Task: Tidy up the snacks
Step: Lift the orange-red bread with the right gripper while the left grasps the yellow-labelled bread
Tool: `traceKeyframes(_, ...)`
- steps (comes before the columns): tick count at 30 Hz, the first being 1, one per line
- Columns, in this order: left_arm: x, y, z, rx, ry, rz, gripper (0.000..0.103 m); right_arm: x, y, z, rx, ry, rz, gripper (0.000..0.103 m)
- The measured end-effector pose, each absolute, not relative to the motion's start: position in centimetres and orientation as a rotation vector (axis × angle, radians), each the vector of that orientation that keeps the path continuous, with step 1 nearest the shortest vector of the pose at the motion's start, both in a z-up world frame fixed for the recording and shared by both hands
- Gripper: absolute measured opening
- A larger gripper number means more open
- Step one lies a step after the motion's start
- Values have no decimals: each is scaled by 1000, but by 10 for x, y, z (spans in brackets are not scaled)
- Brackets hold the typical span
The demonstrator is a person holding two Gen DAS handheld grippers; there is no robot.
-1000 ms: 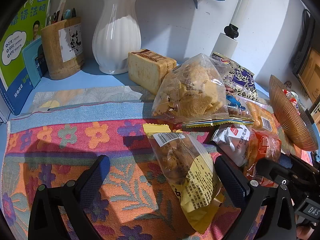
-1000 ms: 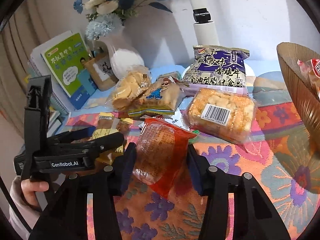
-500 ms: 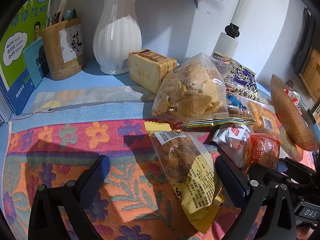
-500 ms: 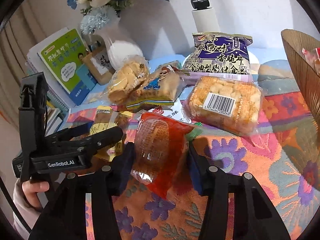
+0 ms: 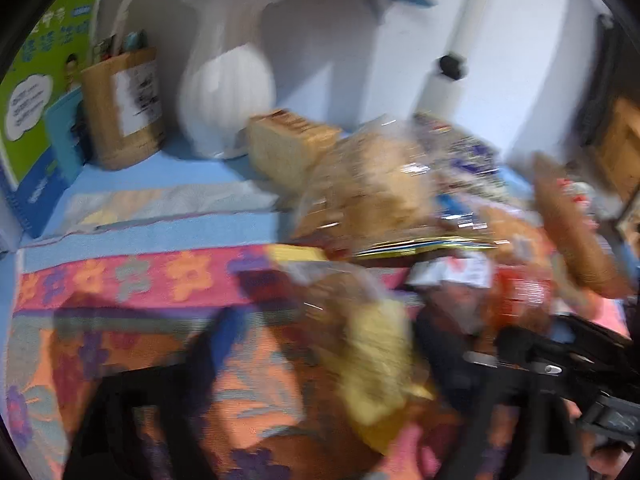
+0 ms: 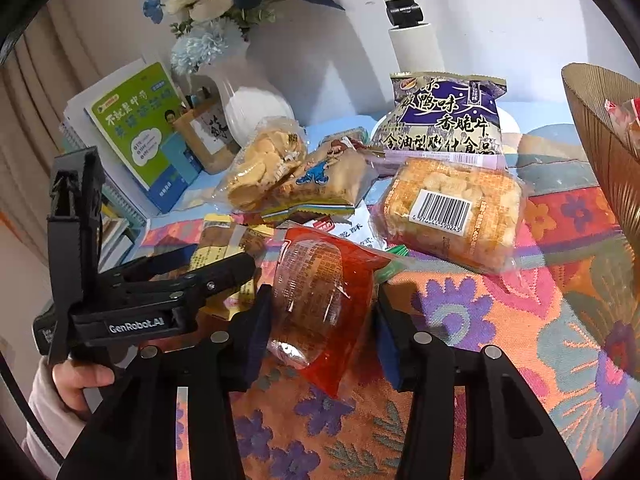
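My right gripper (image 6: 320,316) is shut on a red snack packet (image 6: 320,300) and holds it above the floral cloth (image 6: 500,340). The left wrist view is blurred by motion. In it my left gripper (image 5: 320,344) is open, its fingers either side of a yellow-labelled clear snack bag (image 5: 368,356) lying on the cloth. That bag (image 6: 224,248) and the left gripper (image 6: 192,276) show at the left of the right wrist view. Other snacks lie behind: a barcode cake pack (image 6: 452,212), a purple crisp bag (image 6: 444,116), a cartoon biscuit pack (image 6: 324,184) and a clear cookie bag (image 6: 260,164).
A brown ribbed basket (image 6: 600,140) holding a snack stands at the right. A white vase (image 6: 248,100), a wooden pen holder (image 6: 204,136), green books (image 6: 136,128) and a paper towel roll (image 6: 412,40) line the back wall. A bread loaf (image 5: 288,148) sits by the vase.
My left gripper has started moving fast, blurring its view, with the yellow bag still between its fingers. My right gripper has lifted the red packet slightly and shifted toward the snacks.
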State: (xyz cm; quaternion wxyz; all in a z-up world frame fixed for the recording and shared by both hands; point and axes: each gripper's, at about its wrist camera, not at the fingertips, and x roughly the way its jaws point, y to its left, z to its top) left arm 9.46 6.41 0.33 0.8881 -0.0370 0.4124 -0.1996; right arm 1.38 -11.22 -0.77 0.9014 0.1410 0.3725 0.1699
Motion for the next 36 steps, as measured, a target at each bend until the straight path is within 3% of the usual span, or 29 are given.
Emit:
traceKeyframes(1, 93, 64, 4, -102, 854, -445, 43, 13, -114, -7, 300, 763, 357, 44)
traceKeyframes(4, 91, 62, 5, -98, 840, -443, 38, 10, -117, -6, 315, 753, 370, 43)
traceKeyframes(15, 76, 55, 16, -16, 751, -297, 36, 6, -119, -1, 341, 708, 414, 42)
traceKeyframes(36, 21, 68, 34, -155, 672, -233, 35, -15, -144, 19, 469, 593, 471, 41)
